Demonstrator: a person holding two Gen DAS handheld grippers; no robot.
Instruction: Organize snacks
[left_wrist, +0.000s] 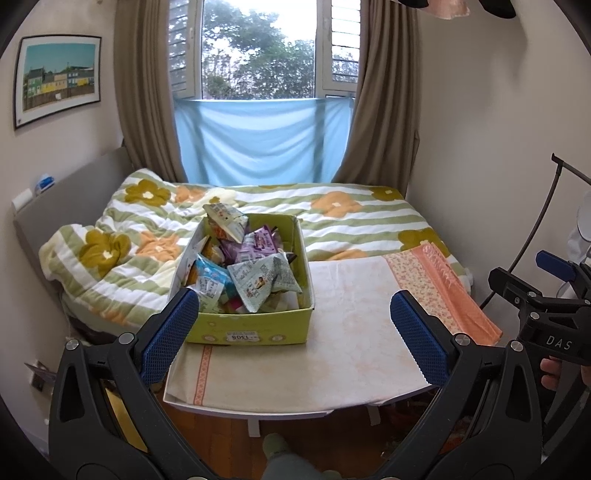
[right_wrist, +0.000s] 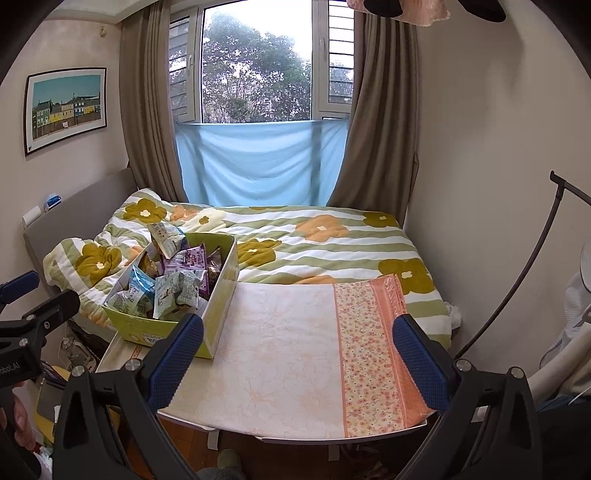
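A green cardboard box stands on the left part of a small table covered by a pale cloth. It is heaped with several snack packets in white, purple and blue wrappers. My left gripper hangs open near the table's front edge, its left finger just in front of the box's near left corner. My right gripper is open too, over the bare cloth to the right of the box. Neither holds anything.
A bed with a flowered striped quilt lies right behind the table. An orange flowered strip covers the table's right end. A dark curved stand rises at the right wall. Wooden floor and a person's slippered foot show below the table.
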